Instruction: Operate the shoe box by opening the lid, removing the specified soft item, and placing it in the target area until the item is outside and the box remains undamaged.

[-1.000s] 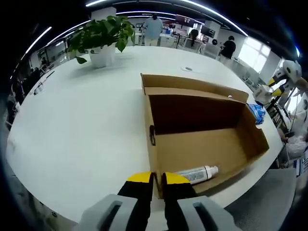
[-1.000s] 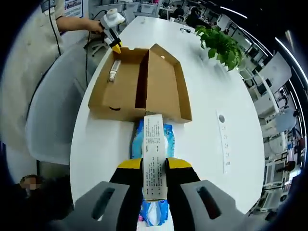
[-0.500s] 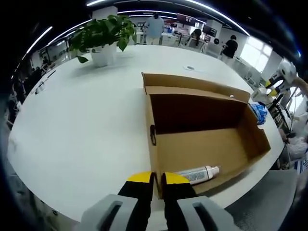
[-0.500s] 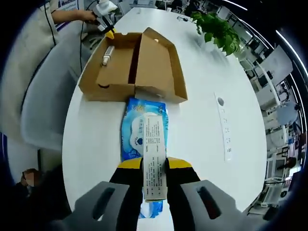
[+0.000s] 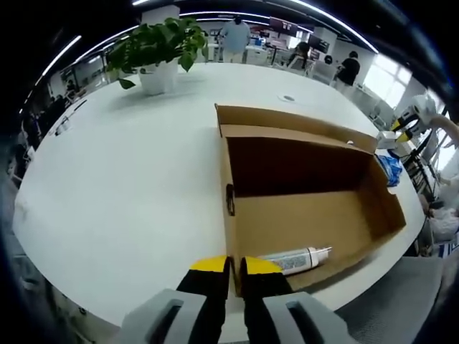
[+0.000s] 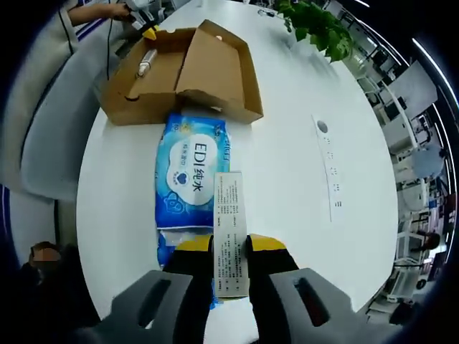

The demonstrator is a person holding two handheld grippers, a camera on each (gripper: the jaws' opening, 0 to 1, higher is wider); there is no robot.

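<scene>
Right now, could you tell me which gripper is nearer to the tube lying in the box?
Left. The left gripper sits at the box wall right beside the tube; the right gripper is beyond the box's far end, holding the wipes pack.

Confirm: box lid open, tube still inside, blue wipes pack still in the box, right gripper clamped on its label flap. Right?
Not quite: in the right gripper view the blue wipes pack lies on the white table, outside the box. The rest holds: lid open, tube inside, right gripper on the label flap.
</scene>
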